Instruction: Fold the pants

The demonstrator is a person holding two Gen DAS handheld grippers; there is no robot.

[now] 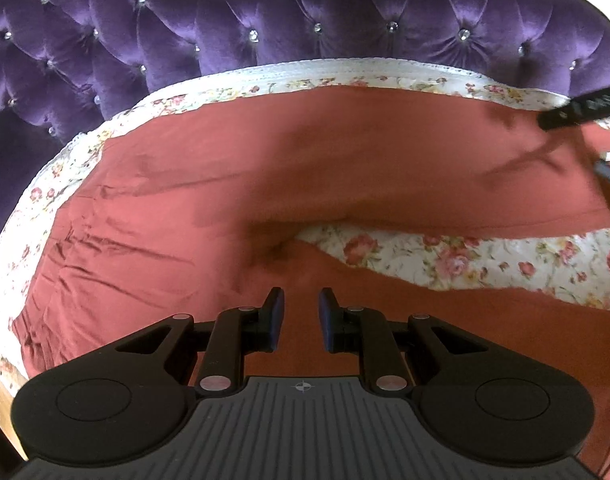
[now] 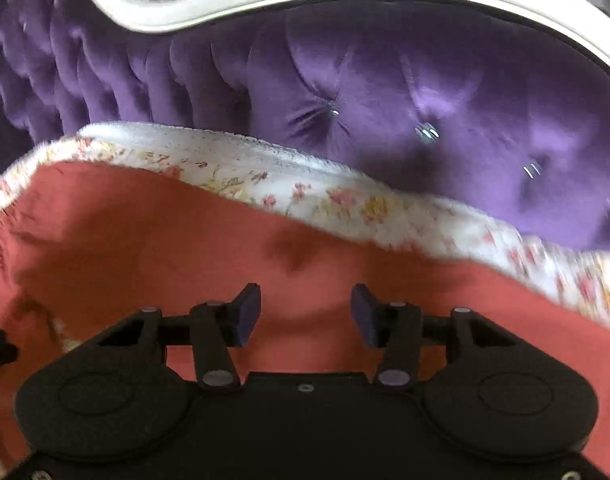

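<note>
While spread across a floral bedspread [image 1: 457,264] below a tufted purple headboard [image 1: 305,20], rust-red pants [image 1: 265,168] lying flat, legs parted in a V with the far leg running along the headboard side. Left gripper [image 1: 301,314] hovering over the near leg, jaws released, nothing between them. Right gripper [image 2: 305,312] above the far leg, jaws spread wide and empty, picture blurred
</note>
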